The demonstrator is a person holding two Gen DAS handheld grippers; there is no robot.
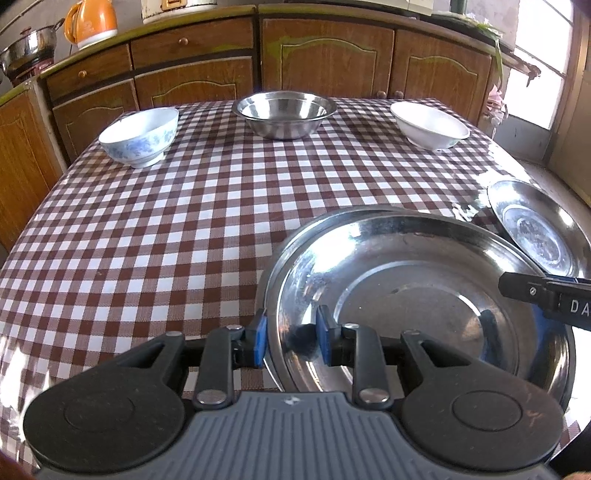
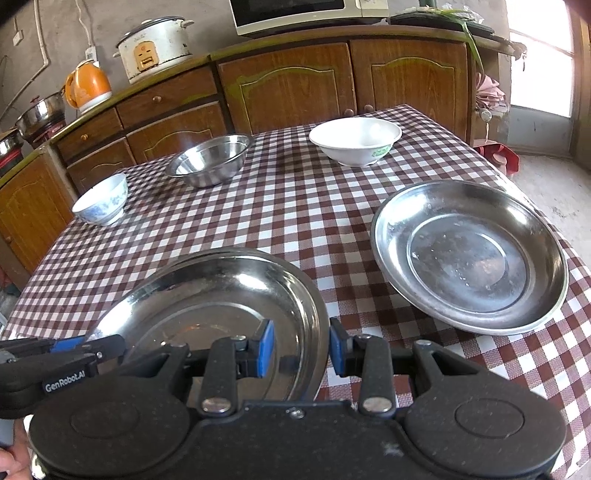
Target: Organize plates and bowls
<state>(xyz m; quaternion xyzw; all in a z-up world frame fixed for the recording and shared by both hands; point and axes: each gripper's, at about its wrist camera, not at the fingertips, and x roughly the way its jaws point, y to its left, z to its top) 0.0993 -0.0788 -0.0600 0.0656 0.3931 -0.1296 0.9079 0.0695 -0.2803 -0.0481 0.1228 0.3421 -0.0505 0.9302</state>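
right wrist: rice cooker [image 2: 153, 48], microwave [image 2: 306, 14]

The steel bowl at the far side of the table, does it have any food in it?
No, the steel bowl is empty: the left wrist view shows only its bare shiny inside.

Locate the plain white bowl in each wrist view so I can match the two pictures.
Left wrist view: white bowl sits at the far right of the table, right of the steel bowl.
Right wrist view: white bowl sits far, right of centre, beyond the lone steel plate.
Shared landmark: the steel bowl.
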